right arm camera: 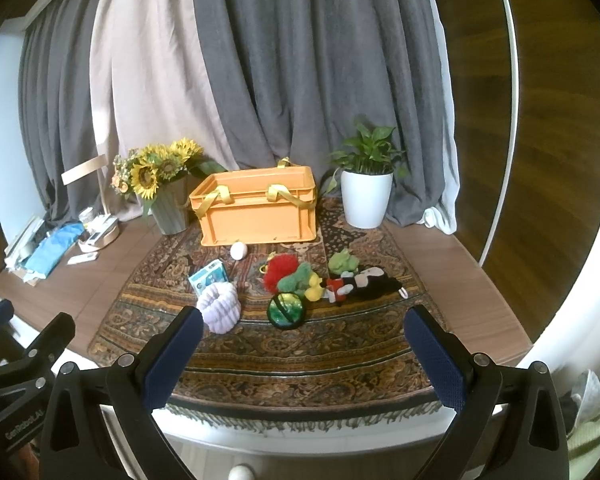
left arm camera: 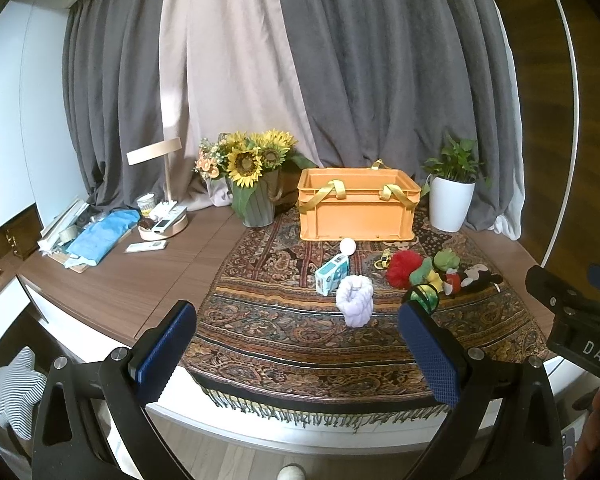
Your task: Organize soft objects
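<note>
An orange crate [left arm camera: 356, 210] [right arm camera: 258, 210] with yellow straps stands at the back of a patterned rug [left arm camera: 284, 328] [right arm camera: 340, 344]. In front of it lie a lilac knotted cushion [left arm camera: 355, 300] [right arm camera: 219, 306], a red pompom [left arm camera: 402, 267] [right arm camera: 279, 270], green and yellow plush toys [left arm camera: 428, 274] [right arm camera: 300, 278], a green frog plush [right arm camera: 342, 262], a black mouse plush [left arm camera: 476, 276] [right arm camera: 370, 282], a green round toy [right arm camera: 286, 310], a white ball [left arm camera: 347, 246] [right arm camera: 238, 250] and a blue tissue pack [left arm camera: 331, 275] [right arm camera: 209, 277]. My left gripper [left arm camera: 296, 344] and right gripper [right arm camera: 304, 350] are open and empty, at the table's front edge.
A sunflower vase [left arm camera: 256, 200] [right arm camera: 170, 208] stands left of the crate, a white potted plant [left arm camera: 452, 200] [right arm camera: 366, 196] to its right. A lamp, remotes and blue cloth [left arm camera: 100, 236] clutter the far left. Curtains hang behind.
</note>
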A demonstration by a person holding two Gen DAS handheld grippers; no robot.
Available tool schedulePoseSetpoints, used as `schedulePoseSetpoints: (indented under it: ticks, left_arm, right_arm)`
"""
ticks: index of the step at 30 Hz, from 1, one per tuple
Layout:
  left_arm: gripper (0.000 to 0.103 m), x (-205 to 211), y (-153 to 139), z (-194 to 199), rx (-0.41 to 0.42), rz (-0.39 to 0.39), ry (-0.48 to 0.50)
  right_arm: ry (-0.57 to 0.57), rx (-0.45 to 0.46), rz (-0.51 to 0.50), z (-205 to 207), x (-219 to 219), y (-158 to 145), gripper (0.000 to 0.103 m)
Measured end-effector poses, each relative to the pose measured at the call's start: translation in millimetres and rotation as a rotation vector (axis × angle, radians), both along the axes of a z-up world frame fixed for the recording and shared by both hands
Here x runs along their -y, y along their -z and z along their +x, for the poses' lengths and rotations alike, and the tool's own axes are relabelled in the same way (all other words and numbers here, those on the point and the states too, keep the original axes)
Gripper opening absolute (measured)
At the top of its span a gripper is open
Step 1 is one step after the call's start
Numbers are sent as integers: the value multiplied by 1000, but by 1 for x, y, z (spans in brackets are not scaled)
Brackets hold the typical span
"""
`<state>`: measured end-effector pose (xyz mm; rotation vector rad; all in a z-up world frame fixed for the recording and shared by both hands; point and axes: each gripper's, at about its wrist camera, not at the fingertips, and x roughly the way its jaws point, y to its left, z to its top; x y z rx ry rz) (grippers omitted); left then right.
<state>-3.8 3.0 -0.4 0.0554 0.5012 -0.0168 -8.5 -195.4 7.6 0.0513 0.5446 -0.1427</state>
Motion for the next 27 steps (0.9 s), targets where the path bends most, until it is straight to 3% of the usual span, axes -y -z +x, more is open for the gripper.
schedulePoseSetpoints:
  ticks: [27]
  left_arm:
    - [103,4,5,-1,10,1,4]
  right_arm:
    - [2,1,-1,4,0,3,102]
